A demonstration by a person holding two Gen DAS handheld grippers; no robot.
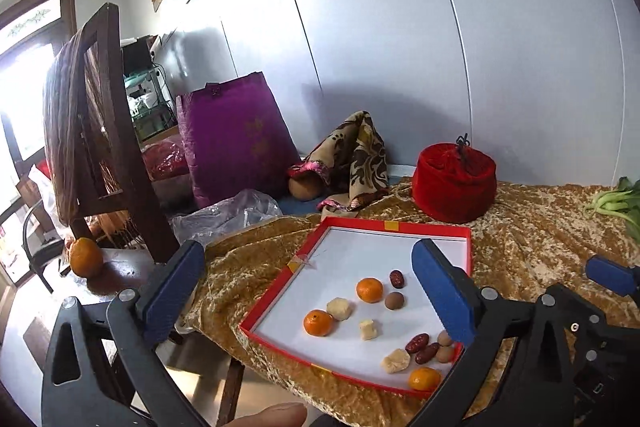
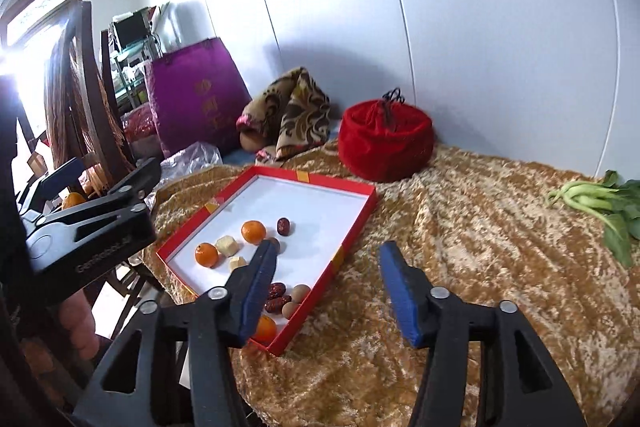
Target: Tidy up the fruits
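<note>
A red-rimmed tray [image 1: 360, 251] [image 2: 312, 203] with a white floor lies on the gold cloth. In it are three mandarins [image 1: 369, 289] [image 2: 253, 231], several red dates [image 1: 397, 279] [image 2: 283, 226], brown longans [image 1: 394, 301] and pale chunks [image 1: 339, 309]. A fourth mandarin [image 1: 85, 257] sits off to the left on a dark wooden surface. My left gripper [image 1: 310, 291] hovers above the tray's near left side, jaws wide open and empty. My right gripper [image 2: 329, 249] is open over the tray's near right rim, nothing between its pads.
At the back stand a red velvet pouch [image 1: 454, 183], a purple bag [image 1: 236, 143] and a patterned cloth [image 1: 352, 163]. Leafy greens [image 2: 592, 203] lie far right. A wooden chair [image 1: 100, 131] and a plastic bag [image 1: 228, 215] are on the left.
</note>
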